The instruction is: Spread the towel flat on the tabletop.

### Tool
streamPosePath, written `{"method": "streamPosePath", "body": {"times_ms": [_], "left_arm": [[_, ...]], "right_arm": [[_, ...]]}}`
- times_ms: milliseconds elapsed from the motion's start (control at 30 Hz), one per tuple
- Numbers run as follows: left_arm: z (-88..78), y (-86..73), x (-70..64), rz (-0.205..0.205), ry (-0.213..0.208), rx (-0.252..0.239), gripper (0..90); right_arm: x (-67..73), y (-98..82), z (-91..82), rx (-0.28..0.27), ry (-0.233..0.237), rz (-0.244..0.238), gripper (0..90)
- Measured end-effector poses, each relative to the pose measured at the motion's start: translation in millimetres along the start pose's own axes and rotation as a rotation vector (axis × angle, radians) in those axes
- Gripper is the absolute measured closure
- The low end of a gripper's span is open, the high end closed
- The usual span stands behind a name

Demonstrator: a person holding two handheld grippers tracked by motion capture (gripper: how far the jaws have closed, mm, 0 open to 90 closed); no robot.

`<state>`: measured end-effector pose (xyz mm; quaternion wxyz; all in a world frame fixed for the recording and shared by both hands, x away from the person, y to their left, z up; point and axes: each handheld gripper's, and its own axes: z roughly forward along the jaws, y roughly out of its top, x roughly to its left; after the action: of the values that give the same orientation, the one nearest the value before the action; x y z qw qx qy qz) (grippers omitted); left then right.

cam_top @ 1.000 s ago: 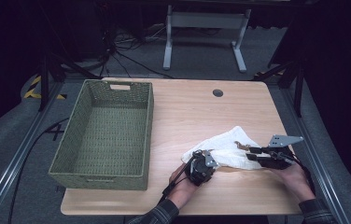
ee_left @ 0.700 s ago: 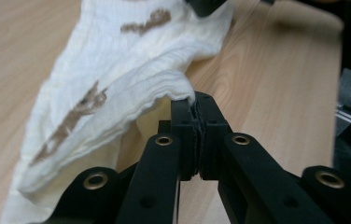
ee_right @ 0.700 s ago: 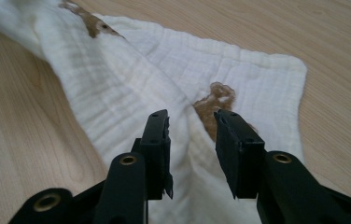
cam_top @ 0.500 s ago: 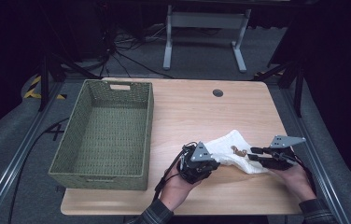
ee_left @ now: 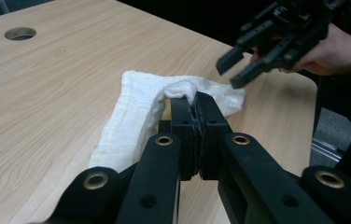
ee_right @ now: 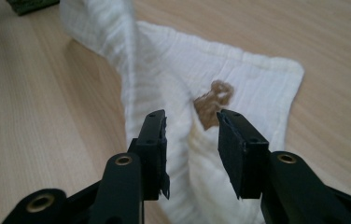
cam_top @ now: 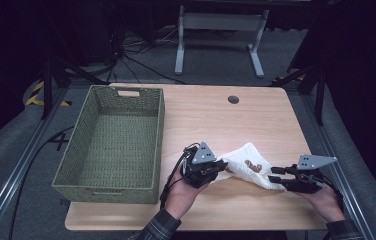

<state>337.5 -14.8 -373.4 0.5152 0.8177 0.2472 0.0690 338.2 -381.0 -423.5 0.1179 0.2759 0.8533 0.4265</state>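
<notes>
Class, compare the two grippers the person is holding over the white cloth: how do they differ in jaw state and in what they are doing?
The left gripper has its jaws shut, pinching a fold of the white cloth and lifting it; the right gripper has a gap between its jaws, which have just been opening, and grips nothing. The left gripper sits at the cloth's near-basket end, the right gripper at its opposite end. Both are black, hand-held and carry a grey three-cornered plate.

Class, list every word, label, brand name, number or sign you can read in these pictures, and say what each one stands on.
No readable text in any view.
White cloth: a brown mark, a shape and no lettering.
Woven basket, wooden table, left tongs and right tongs: no label, brand or number visible.
Floor: yellow-and-black hazard stripes, a marking without words.
</notes>
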Motion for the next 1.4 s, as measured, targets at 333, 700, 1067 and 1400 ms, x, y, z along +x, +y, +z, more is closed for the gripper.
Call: {"method": "streamPosePath", "body": {"times_ms": [333,700,1067,1400], "left_arm": [[-3.1,-0.9,9.2,-0.009,0.040,-0.005,88.1],[-18.9,3.0,17.7,-0.037,0.116,-0.032,88.4],[5.7,-6.3,33.6,-0.088,0.180,0.076,88.3],[42.1,-30.5,64.2,-0.169,0.231,0.206,88.1]], "right_arm": [[3.9,-20.3,10.1,0.153,0.060,-0.025,58.2],[-5.3,-10.7,-24.0,0.035,0.015,-0.007,86.9],[-26.2,6.4,-24.6,0.028,-0.012,-0.002,85.0],[-63.7,3.2,20.7,0.149,-0.071,0.049,82.5]]}}
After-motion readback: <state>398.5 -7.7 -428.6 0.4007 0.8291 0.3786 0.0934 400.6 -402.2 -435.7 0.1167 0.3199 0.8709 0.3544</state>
